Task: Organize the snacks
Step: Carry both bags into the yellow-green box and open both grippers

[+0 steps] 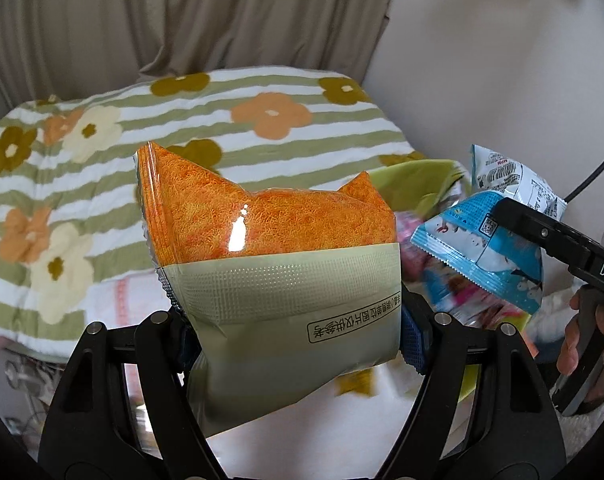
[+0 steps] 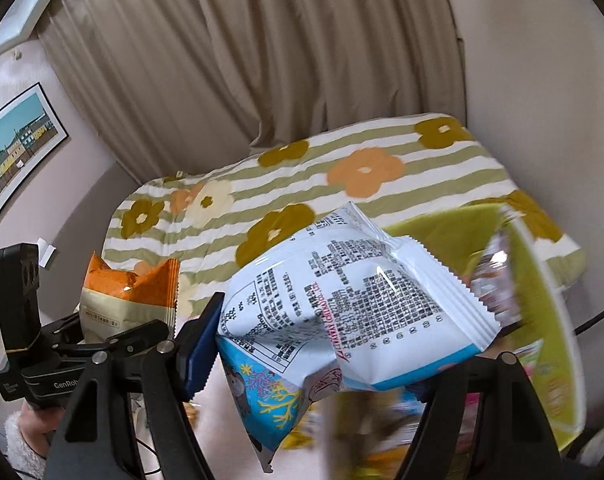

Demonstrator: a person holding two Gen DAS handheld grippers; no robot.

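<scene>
In the left wrist view my left gripper point(image 1: 300, 340) is shut on an orange and beige snack bag point(image 1: 278, 220), its blue pads pressing the bag's beige lower part from both sides. The bag stands upright above the bed. To the right, my right gripper point(image 1: 506, 232) is shut on a blue and white snack bag point(image 1: 474, 240). In the right wrist view that blue and white bag point(image 2: 354, 300) lies tilted between the right gripper point(image 2: 314, 364) pads, printed back up. The left gripper point(image 2: 118, 328) with the orange bag point(image 2: 130, 292) is at the lower left.
A green basket point(image 2: 442, 232) with several blurred snack packets sits at the right, also seen as the basket point(image 1: 418, 176) behind both bags. A striped flower blanket point(image 1: 262, 92) covers the bed. Beige curtains point(image 2: 262, 60) hang behind. A person's hand point(image 1: 574, 352) holds the right gripper's handle.
</scene>
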